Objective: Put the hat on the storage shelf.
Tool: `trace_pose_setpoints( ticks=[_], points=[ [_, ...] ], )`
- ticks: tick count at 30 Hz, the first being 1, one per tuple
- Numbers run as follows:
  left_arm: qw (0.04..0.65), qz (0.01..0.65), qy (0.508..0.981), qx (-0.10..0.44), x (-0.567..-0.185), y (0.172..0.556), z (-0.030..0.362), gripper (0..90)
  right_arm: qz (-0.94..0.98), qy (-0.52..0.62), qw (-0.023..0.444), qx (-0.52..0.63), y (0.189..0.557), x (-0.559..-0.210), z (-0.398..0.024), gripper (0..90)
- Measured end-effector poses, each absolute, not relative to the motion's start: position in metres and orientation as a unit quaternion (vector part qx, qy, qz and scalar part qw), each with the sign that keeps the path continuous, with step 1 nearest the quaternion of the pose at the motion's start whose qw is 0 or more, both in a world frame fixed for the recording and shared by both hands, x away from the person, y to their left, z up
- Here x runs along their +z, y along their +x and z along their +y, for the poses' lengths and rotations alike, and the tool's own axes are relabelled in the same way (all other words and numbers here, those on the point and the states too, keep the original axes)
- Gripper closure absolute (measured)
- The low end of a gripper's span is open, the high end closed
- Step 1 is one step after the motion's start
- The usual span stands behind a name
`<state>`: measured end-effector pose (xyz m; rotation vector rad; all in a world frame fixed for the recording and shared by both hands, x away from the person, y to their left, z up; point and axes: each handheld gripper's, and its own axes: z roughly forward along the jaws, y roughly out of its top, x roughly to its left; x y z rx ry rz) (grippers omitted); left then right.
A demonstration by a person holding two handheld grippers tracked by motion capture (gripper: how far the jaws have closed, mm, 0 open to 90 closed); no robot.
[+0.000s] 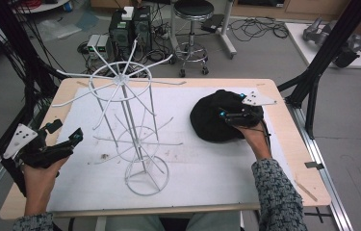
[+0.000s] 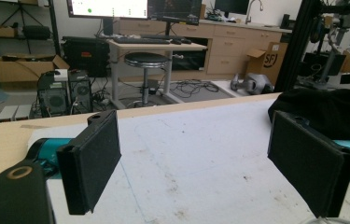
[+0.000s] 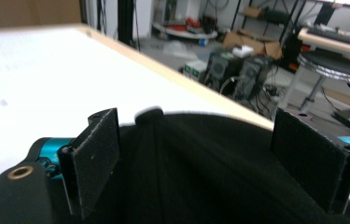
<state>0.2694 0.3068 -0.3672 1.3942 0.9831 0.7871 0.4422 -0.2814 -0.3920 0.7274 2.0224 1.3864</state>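
While the right claw sits over the black fabric cap, its jaws straddle the crown with the pads spread wide, not pressing cloth, so released, nothing gripped. In the right gripper view the cap fills the gap between the jaws, top button poking up just ahead, cloth lying directly under and ahead of the claw. Cap lies flat on the white sheet on the right half of the wooden tabletop, well apart from the white wire hat rack standing at centre-left. Left claw rests near the left edge, jaws wide apart, empty, pointed across the sheet; in its own view the cap shows far off. Right hand is plainly nearer the cap. Likely next: pinch the crown, then carry it leftward to a rack arm.
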Motion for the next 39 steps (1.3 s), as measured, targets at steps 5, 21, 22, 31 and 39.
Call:
trace_pose_setpoints(
  ticks=[5, 21, 22, 31, 39],
  points=[
    [0.591, 0.422, 0.599, 0.336, -0.367, 0.269, 0.307, 17.1, 0.77, 0.267, 0.283, 0.506, 0.447, -0.399, -0.279, 18.3],
    [0.594, 0.425, 0.595, 0.335, -0.367, 0.269, 0.308, 17.1, 0.824, 0.24, 0.278, 0.43, 0.452, -0.404, -0.272, 52.3],
    [0.595, 0.425, 0.595, 0.335, -0.368, 0.269, 0.308, 17.1, 0.826, 0.242, 0.276, 0.427, 0.452, -0.404, -0.271, 54.9],
    [0.595, 0.424, 0.594, 0.336, -0.367, 0.269, 0.309, 17.0, 0.814, 0.253, 0.284, 0.438, 0.448, -0.394, -0.271, 77.5],
    [0.595, 0.428, 0.59, 0.338, -0.367, 0.268, 0.312, 17.0, 0.782, 0.267, 0.304, 0.474, 0.438, -0.376, -0.284, 78.7]
  ],
)
